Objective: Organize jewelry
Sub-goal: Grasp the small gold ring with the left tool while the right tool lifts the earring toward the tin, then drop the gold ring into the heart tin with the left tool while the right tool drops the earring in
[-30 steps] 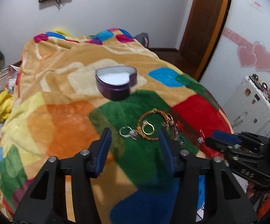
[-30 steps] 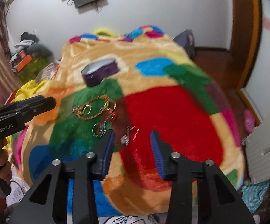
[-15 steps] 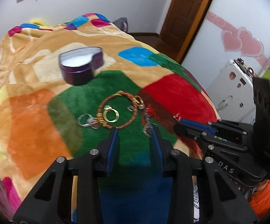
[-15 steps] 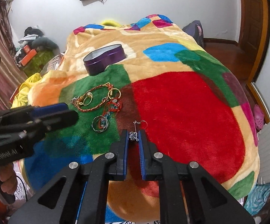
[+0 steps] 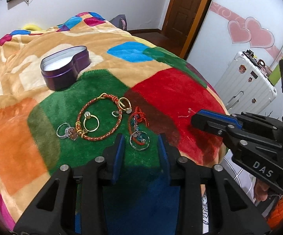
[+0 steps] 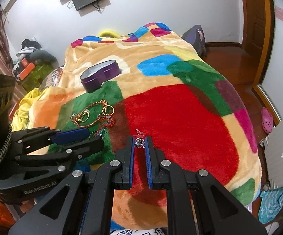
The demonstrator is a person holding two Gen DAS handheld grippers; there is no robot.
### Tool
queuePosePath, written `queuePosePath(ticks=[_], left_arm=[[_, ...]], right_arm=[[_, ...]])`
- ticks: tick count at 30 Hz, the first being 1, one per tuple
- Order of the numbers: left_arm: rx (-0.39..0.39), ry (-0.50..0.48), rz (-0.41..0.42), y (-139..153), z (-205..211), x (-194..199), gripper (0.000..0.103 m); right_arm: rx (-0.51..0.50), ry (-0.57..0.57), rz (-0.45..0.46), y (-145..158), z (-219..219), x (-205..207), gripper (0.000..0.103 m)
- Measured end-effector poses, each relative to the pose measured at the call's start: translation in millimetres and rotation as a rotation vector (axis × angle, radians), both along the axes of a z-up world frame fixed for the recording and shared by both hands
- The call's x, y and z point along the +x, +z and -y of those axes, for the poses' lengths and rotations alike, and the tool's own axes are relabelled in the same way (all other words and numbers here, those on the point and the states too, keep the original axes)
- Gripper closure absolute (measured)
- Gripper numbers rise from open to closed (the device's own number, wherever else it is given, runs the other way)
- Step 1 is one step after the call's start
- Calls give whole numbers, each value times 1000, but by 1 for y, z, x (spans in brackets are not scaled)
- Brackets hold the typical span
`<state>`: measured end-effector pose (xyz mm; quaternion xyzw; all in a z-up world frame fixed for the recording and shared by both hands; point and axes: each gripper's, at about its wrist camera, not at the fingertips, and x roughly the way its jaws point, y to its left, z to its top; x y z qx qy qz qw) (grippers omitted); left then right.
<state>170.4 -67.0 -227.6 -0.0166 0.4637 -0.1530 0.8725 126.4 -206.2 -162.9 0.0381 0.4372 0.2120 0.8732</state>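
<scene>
A purple heart-shaped tin [image 5: 64,68] stands open on the patchwork blanket [image 5: 170,90]; it also shows in the right wrist view [image 6: 100,74]. Loose jewelry lies on the green patch: a braided red-gold bracelet [image 5: 100,121], a gold ring [image 5: 90,123], a silver ring [image 5: 65,132] and a red cord piece with a hoop [image 5: 139,137]. My left gripper [image 5: 141,143] is open, its fingers either side of the hoop. My right gripper [image 6: 139,143] is shut on a small silver earring [image 6: 139,142] over the red patch.
A white suitcase [image 5: 247,78] stands right of the bed, near a wooden door [image 5: 188,9]. Clothes and boxes pile up at the left [image 6: 31,62]. A backpack [image 6: 196,37] sits at the bed's far corner. A pink shoe [image 6: 267,119] lies on the floor.
My right gripper closed on the earring half a second ago and still holds it. My left gripper narrowed somewhat and moved right and closer, from around the bracelet to over the hoop.
</scene>
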Motion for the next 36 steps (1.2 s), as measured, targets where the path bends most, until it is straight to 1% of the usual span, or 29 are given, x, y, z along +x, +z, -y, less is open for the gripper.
queuePosePath(ticks=[1, 3, 8, 14, 18, 23, 30, 36], left_arm=[[2, 0, -2, -1, 1, 0, 75], [8, 8, 1, -1, 0, 0, 82], [1, 11, 12, 2, -2, -1, 82], [-16, 31, 55, 18, -13, -4, 82], [-24, 62, 90, 32, -27, -1, 82], [-36, 106, 130, 47, -47, 6, 82], [3, 174, 209, 69, -73, 23, 82], [-2, 222, 248, 81, -96, 41, 82]], right_arm=[[1, -1, 2, 1, 0, 0, 94], [4, -4, 6, 2, 0, -1, 94], [17, -11, 23, 7, 1, -2, 94], [15, -5, 50, 16, -4, 4, 94], [8, 10, 89, 26, -12, 10, 94], [6, 28, 158, 44, -24, 16, 94], [3, 54, 241, 63, -43, 29, 94], [19, 69, 284, 74, -57, 39, 94]])
